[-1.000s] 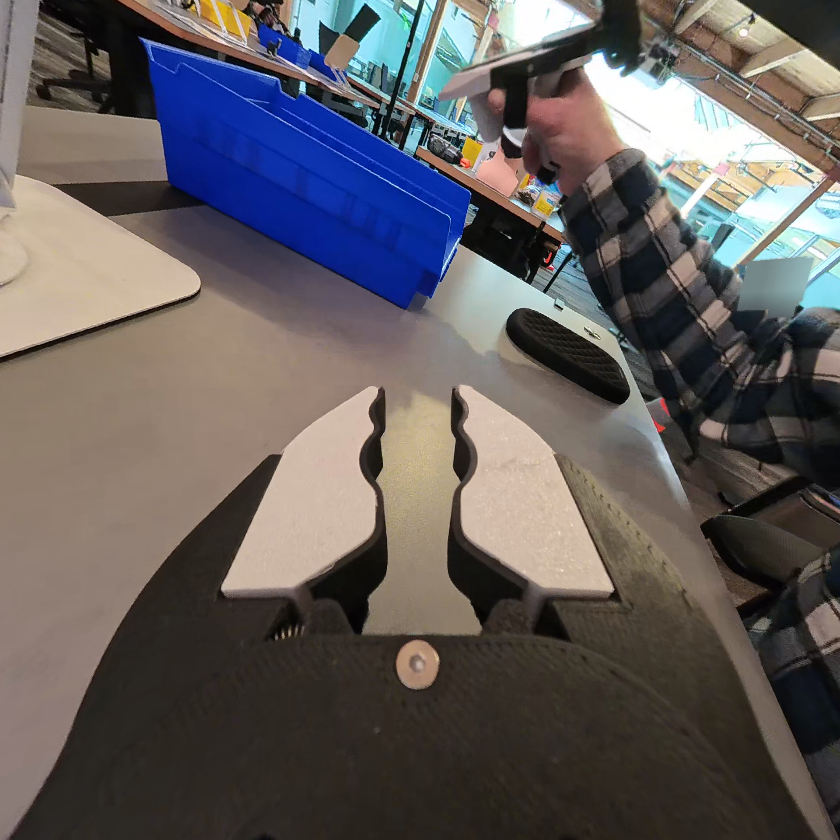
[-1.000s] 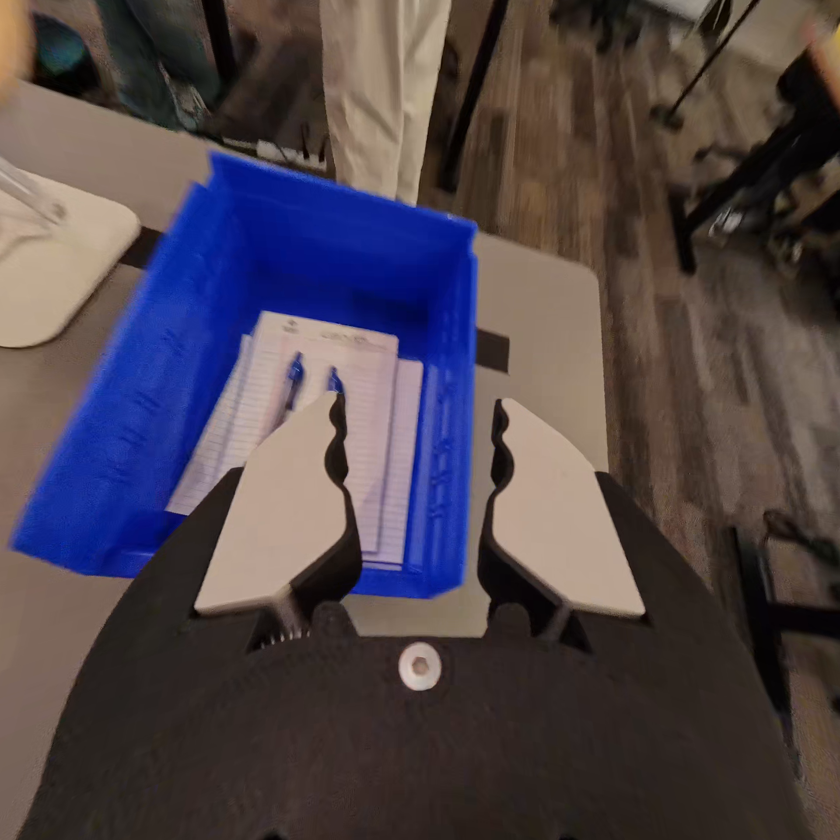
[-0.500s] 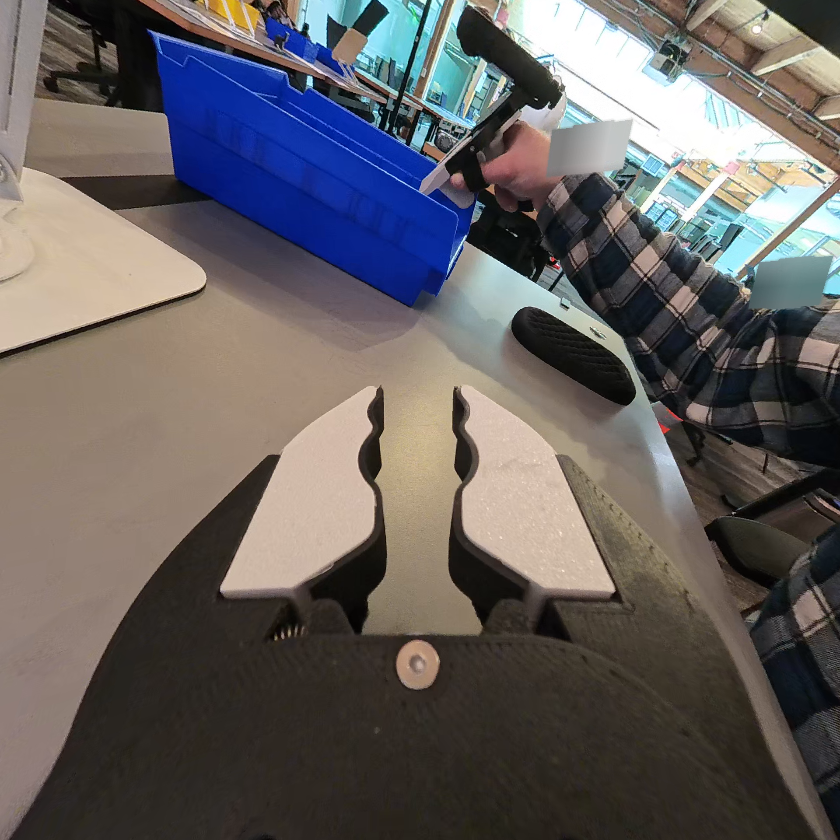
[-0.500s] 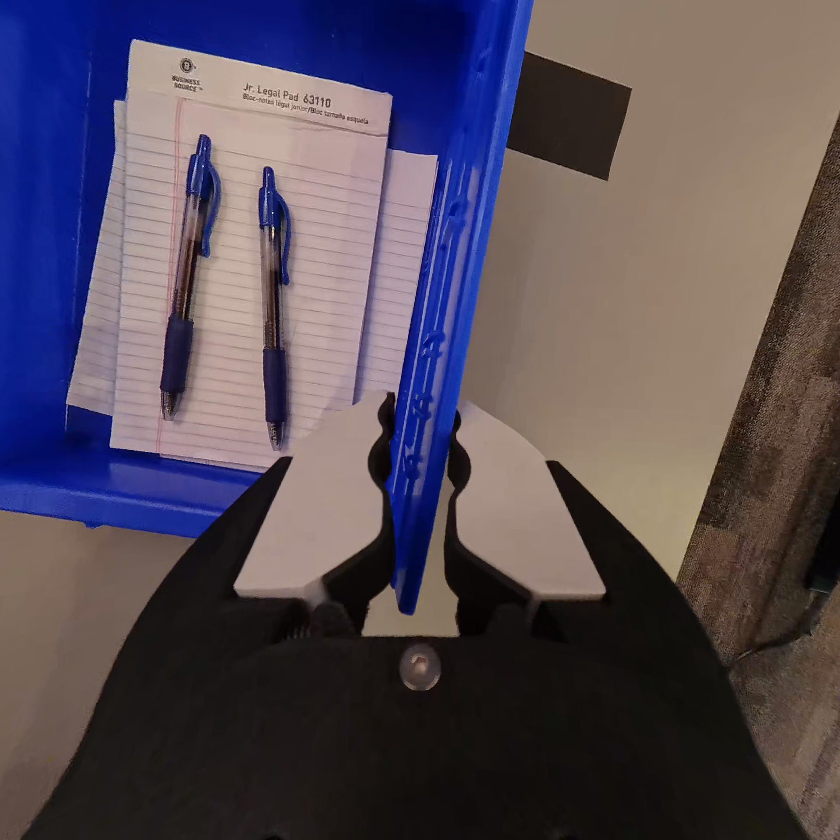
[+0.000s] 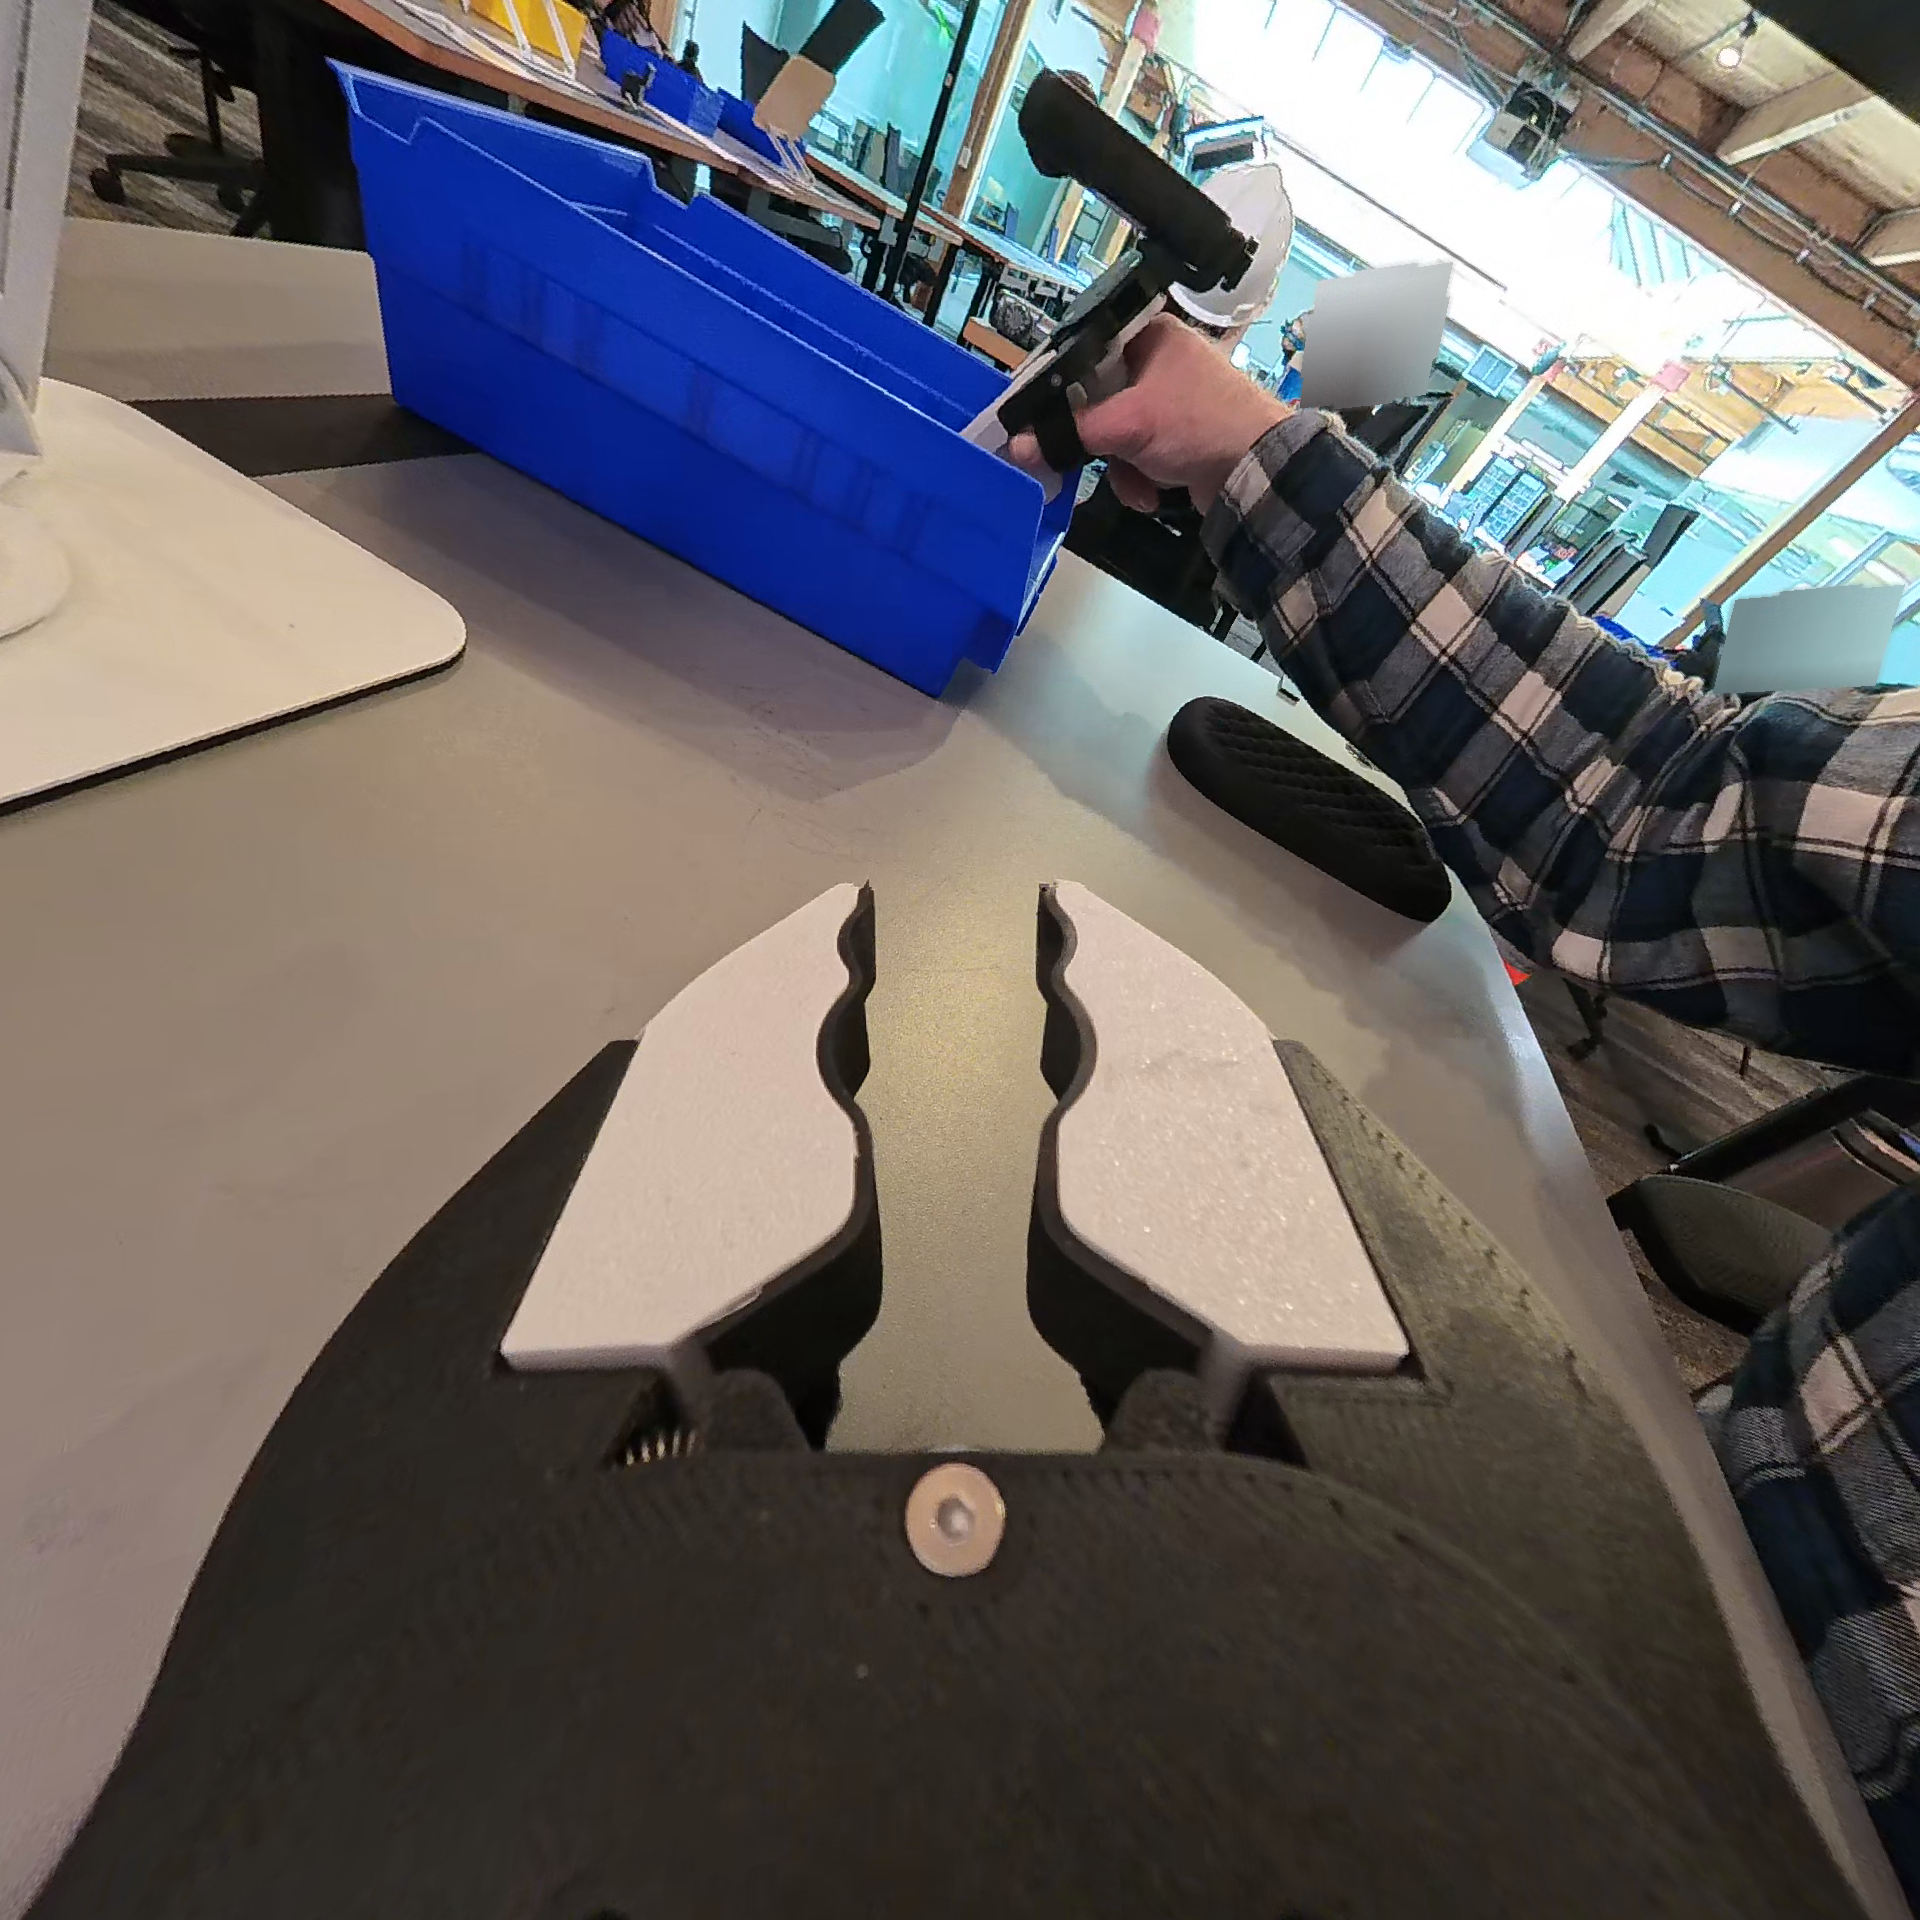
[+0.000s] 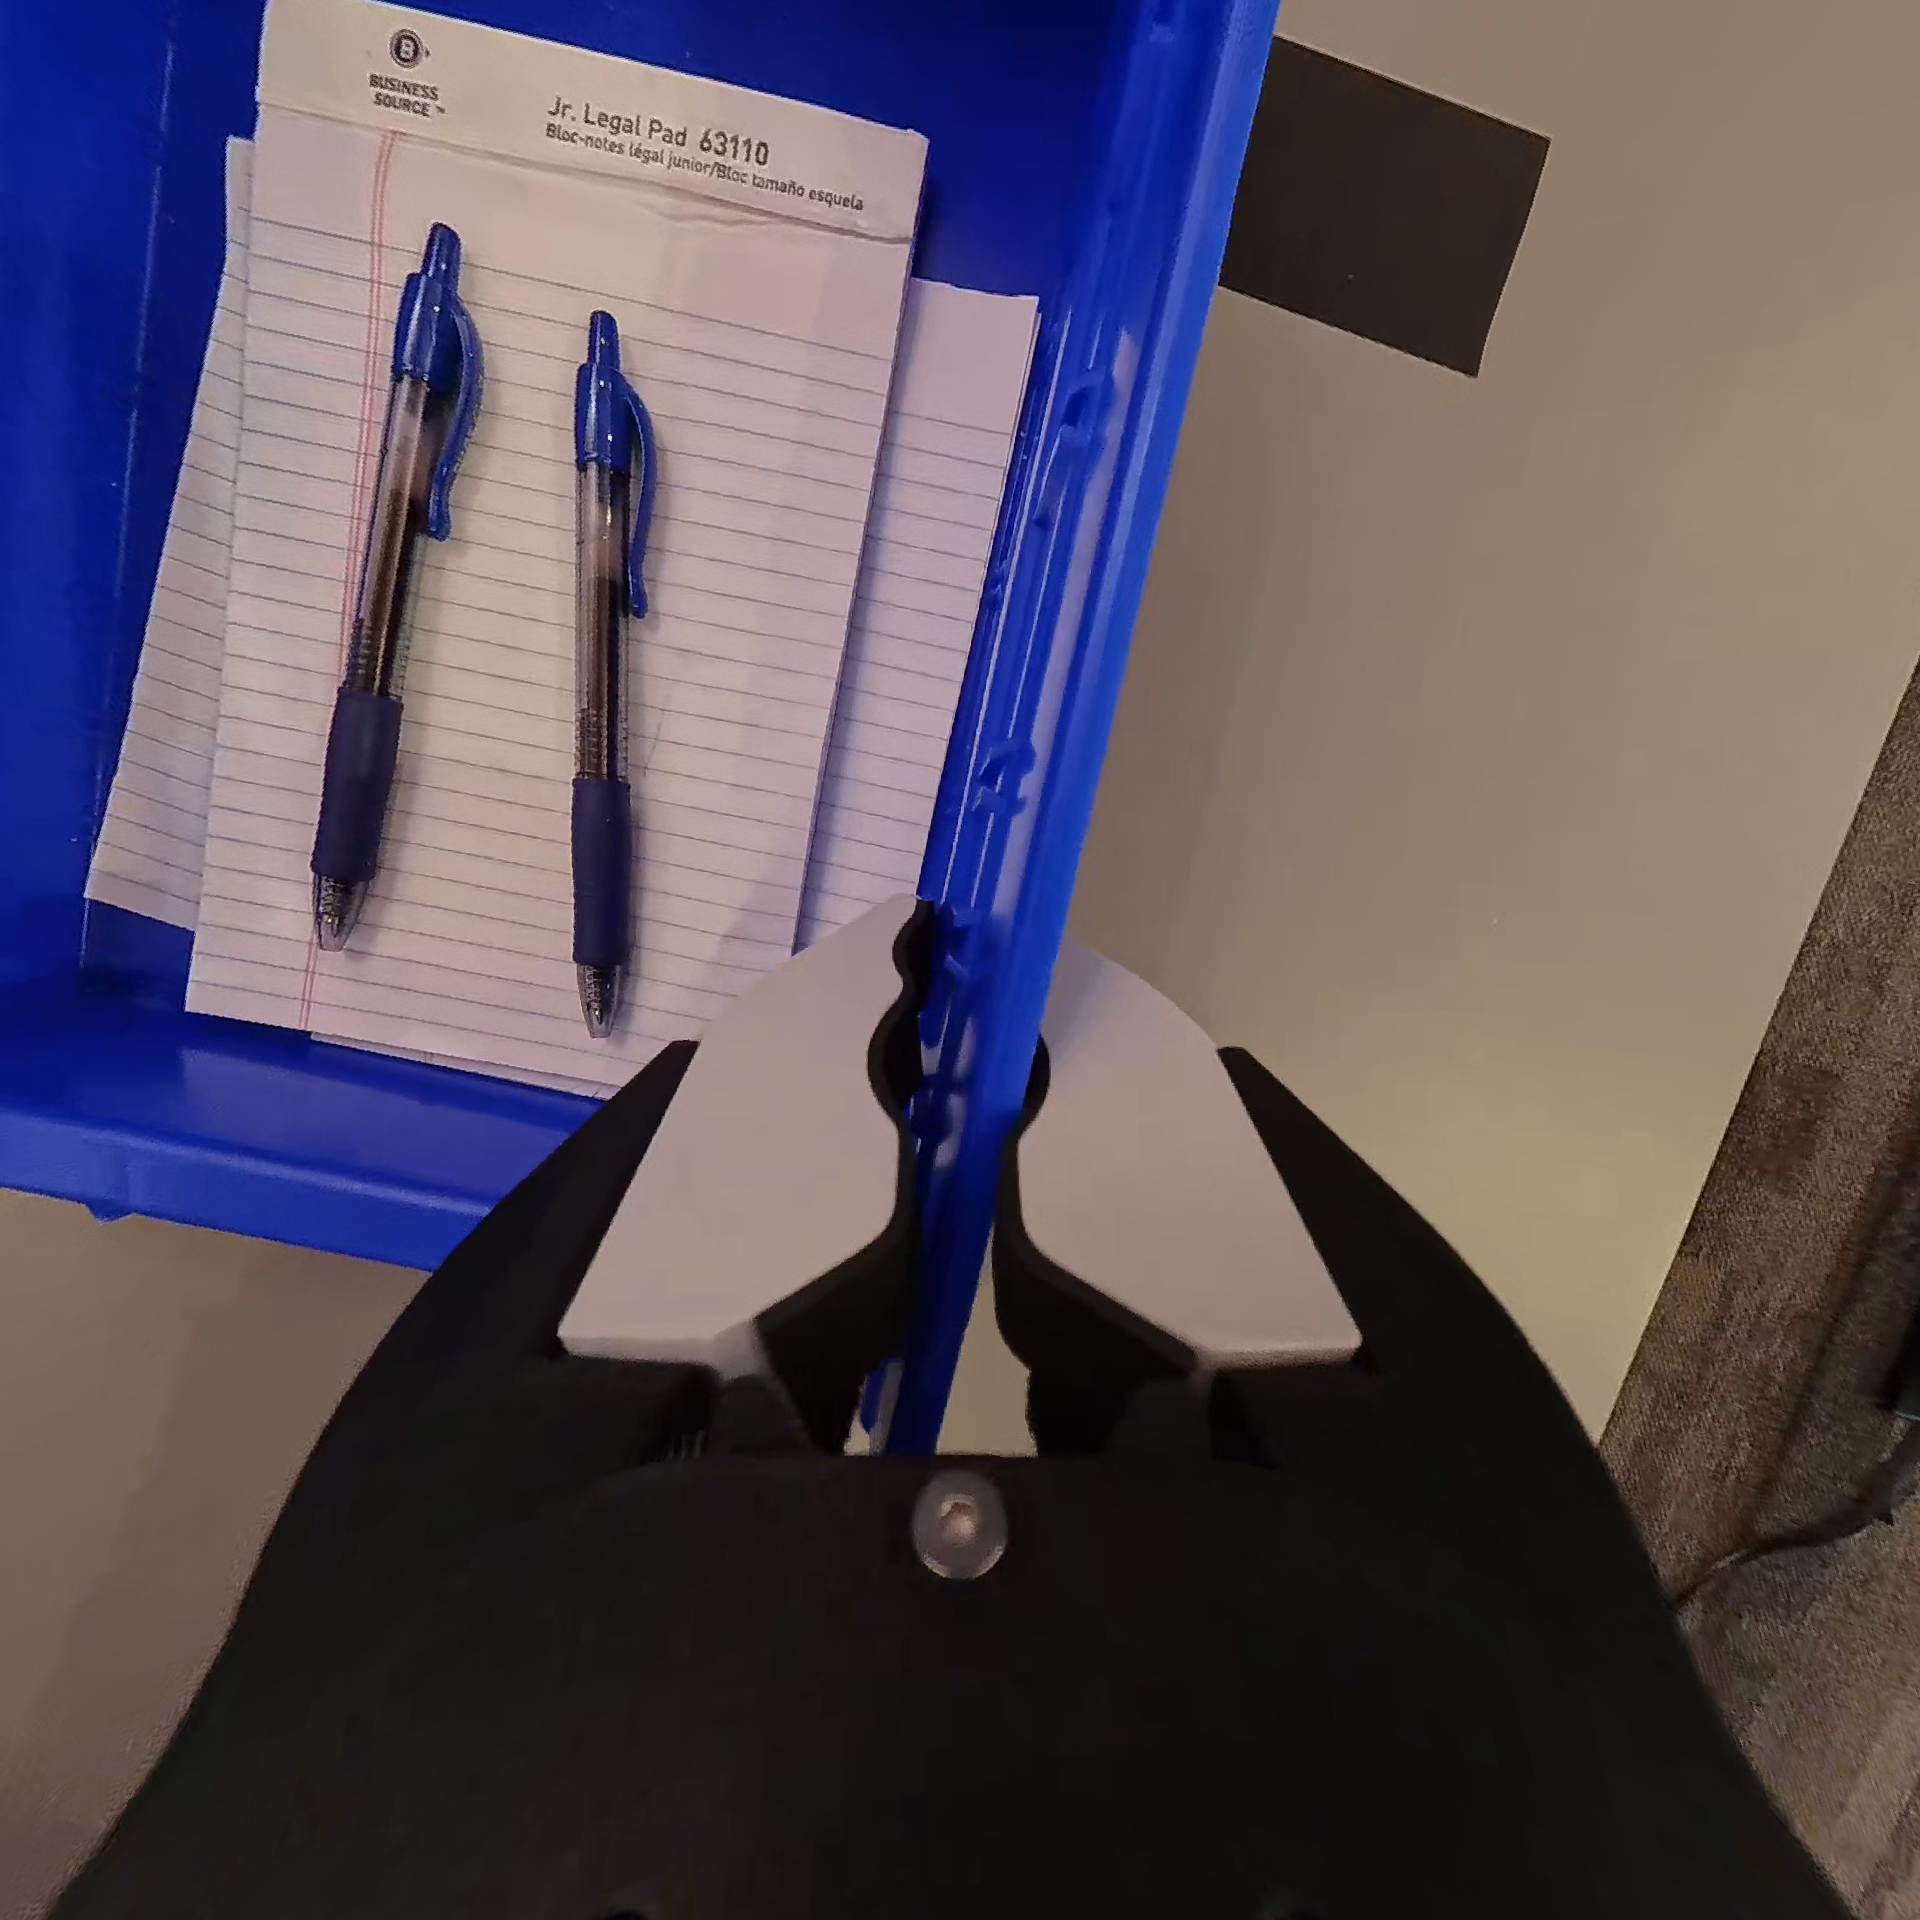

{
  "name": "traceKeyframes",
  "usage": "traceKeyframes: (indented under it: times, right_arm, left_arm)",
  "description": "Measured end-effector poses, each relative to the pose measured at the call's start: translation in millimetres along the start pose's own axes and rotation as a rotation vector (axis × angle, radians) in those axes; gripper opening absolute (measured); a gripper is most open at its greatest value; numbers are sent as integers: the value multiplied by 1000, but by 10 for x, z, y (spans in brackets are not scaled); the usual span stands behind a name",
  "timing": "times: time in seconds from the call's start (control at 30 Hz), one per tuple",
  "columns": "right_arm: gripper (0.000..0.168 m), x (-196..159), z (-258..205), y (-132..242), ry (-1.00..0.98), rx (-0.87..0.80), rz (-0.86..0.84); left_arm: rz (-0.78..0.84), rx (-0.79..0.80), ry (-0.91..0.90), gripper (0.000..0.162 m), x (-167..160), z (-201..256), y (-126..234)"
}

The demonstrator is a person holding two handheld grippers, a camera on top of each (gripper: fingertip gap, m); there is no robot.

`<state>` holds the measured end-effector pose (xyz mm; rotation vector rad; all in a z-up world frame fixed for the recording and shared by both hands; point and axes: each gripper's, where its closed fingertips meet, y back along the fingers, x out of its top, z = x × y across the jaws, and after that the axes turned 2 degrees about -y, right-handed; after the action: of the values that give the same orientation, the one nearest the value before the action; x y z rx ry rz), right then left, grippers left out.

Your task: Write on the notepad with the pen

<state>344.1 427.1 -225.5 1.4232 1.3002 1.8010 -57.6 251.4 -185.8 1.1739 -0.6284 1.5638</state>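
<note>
A white lined notepad [image 6: 748, 520] lies flat in a blue plastic bin [image 6: 1049, 582], on top of loose lined sheets. Two blue pens lie side by side on the pad, a left pen [image 6: 390, 582] and a right pen [image 6: 603, 665]. My right gripper [image 6: 982, 935] is shut on the bin's right wall near its front corner. The left wrist view shows it at the bin's [image 5: 675, 416] near end [image 5: 1013, 426]. My left gripper [image 5: 956, 899] is open and empty, low over the grey table, well short of the bin.
A black mesh pad [image 5: 1309, 821] lies near the table's right edge. A white monitor base [image 5: 187, 644] sits at the left. A strip of black tape [image 6: 1382, 260] is on the table beyond the bin. Carpeted floor [image 6: 1787, 1143] lies past the table edge. My hands' fingertips stand some 45 cm from each other.
My right gripper came down from above the bin to its right wall and closed on it. My left gripper stayed put with the same gap.
</note>
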Motion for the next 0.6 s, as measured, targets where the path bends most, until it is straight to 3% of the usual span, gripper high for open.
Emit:
traceKeyframes:
  times: [0.17, 0.37, 0.47, 0.6]
  right_arm:
    - [8, 13, -3, 2, 10, 10, 41]
    - [35, -22, -2, 14, -44, 13, 108]
    - [34, -58, -38, 33, -52, 28, 130]
    - [15, -51, -129, 54, -66, 101, 165]
  left_arm:
    - [-1, -2, 2, 29, -2, 1, 1]
    - [3, -2, 5, 29, 4, -2, 7]
    - [2, -3, 8, 29, 4, -4, 7]
    - [0, -3, 7, 29, 2, -4, 6]
